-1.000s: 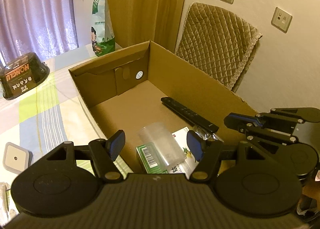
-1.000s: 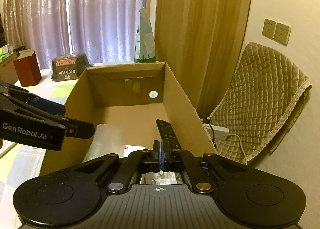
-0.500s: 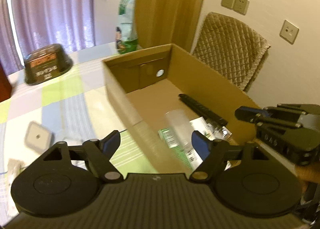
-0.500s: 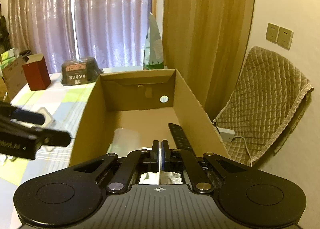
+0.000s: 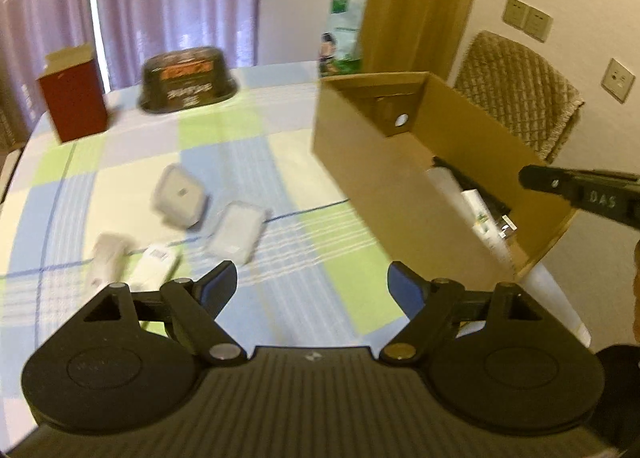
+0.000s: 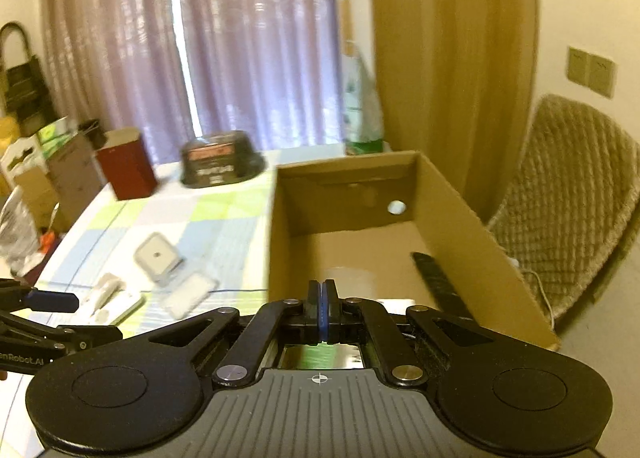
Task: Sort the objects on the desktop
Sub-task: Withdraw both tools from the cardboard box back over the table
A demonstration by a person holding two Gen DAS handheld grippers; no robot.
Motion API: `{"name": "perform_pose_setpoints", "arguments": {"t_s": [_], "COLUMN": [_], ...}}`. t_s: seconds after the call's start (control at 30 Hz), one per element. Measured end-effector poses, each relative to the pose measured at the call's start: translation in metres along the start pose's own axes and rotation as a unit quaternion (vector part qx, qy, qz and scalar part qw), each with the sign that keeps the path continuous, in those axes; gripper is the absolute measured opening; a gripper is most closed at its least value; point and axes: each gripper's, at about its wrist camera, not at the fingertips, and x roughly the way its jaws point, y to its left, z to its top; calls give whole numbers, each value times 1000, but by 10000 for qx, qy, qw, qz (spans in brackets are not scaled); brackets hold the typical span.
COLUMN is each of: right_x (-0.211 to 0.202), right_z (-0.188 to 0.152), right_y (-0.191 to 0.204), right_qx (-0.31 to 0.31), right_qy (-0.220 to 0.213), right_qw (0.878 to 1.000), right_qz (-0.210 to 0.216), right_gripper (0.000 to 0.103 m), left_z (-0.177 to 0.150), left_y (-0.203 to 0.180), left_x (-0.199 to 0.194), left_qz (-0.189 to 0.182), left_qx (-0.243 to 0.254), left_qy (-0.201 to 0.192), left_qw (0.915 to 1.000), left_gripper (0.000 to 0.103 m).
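Left hand-held gripper [image 5: 311,282] empty, jaws wide apart, above the checked tabletop [image 5: 224,154]; right hand-held gripper [image 6: 322,300] pressed together on nothing, hovering at the near end of the cardboard box [image 6: 472,234]. Box already contains a black remote [image 6: 438,284] and a clear plastic cup [image 6: 348,274]. Unsorted: four small white plastic items clustered left of the box, nearest a flat white case [image 5: 236,236]. Judged light, rigid, smooth-skinned, low profile; grip across its short sides, jaws kept low, moderate squeeze to avoid slip.
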Motion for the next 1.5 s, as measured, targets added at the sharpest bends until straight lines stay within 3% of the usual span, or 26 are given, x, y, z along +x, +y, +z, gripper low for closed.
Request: {"name": "perform_pose_setpoints", "arguments": {"t_s": [0.4, 0.57, 0.77, 0.83, 0.87, 1.17, 1.5], "right_x": [6, 16, 28, 30, 30, 66, 101], "right_z": [1, -2, -11, -15, -18, -22, -33], "right_y": [83, 116, 146, 151, 154, 171, 166], "right_qx": [-386, -551, -757, -762, -758, -867, -592], "right_qy": [-102, -8, -161, -265, -424, -177, 239], "right_qw": [9984, 9954, 9941, 9944, 9936, 9920, 9920], "right_qz": [390, 785, 755, 688, 718, 899, 1089], "right_gripper": [0, 0, 1, 83, 102, 103, 103], "left_z": [-51, -63, -76, -79, -80, -84, -69], "left_y": [80, 107, 129, 134, 136, 152, 172], "left_x": [-35, -45, -48, -46, -46, -31, 5], "left_qz": [506, 659, 757, 760, 761, 842, 989], "left_qx": [-573, -746, -884, -922, -942, -1016, -709], "left_qy": [89, 86, 132, 149, 157, 211, 200], "left_qw": [9970, 9950, 9931, 9927, 9925, 9910, 9924], "left_gripper": [79, 79, 79, 79, 79, 79, 79]}}
